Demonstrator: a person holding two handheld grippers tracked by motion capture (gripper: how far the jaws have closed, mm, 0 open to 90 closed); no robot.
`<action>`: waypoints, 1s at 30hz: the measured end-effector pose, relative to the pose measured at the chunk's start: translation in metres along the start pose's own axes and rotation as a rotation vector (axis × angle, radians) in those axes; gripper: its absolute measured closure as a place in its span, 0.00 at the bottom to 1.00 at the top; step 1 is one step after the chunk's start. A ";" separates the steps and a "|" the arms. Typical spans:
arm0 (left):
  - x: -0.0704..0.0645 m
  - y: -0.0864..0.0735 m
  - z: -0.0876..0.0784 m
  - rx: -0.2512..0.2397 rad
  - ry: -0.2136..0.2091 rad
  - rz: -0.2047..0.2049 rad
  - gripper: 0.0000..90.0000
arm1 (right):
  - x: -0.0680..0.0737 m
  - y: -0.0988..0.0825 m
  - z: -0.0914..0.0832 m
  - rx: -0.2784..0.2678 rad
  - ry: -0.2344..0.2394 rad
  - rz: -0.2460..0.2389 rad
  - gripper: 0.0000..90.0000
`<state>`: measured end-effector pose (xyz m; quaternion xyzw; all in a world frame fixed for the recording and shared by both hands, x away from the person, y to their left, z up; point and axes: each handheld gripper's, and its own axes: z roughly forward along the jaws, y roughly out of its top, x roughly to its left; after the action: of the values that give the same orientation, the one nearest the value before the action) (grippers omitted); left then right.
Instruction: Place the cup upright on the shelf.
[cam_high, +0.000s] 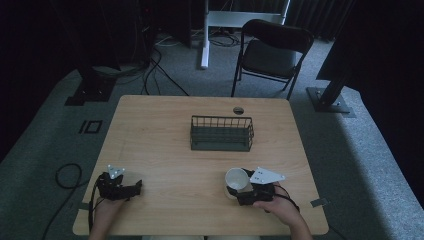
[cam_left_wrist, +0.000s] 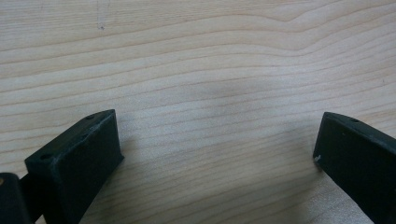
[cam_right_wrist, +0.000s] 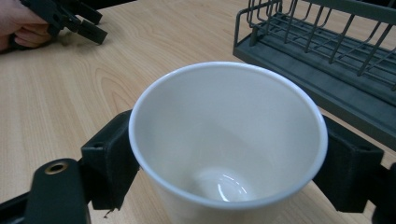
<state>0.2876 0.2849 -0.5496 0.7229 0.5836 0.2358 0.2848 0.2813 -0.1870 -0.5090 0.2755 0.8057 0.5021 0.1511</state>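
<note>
Right gripper (cam_right_wrist: 224, 163) jaws clamp the white ceramic cup (cam_high: 238, 181) near the surface's front edge, left gripper (cam_high: 120, 188) wide, empty; probable next: lift toward dark wire basket (cam_high: 221, 133).

Obstacle: wire basket (cam_high: 221, 133) stands mid-surface (cam_high: 150, 150).
Left of basket: bare wood, open passage.
Near side of basket: white cup (cam_high: 238, 181) in the right claw (cam_high: 235, 188) blocks part.

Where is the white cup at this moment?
In the high view, the white cup sits near the table's front right, between the right gripper's jaws, nearer the person than the wire basket.
</note>
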 end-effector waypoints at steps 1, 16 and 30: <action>0.000 0.000 0.000 0.000 0.000 0.000 0.01 | 0.000 0.000 0.000 0.000 -0.001 0.000 0.21; 0.000 0.000 0.000 0.000 0.000 0.000 0.01 | -0.003 0.021 -0.002 -0.020 0.019 0.005 0.21; 0.000 0.000 0.000 -0.002 0.000 -0.002 0.01 | -0.001 0.054 -0.001 -0.062 0.040 -0.003 0.21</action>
<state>0.2876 0.2848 -0.5497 0.7223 0.5840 0.2360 0.2856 0.2972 -0.1704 -0.4605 0.2592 0.7930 0.5322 0.1442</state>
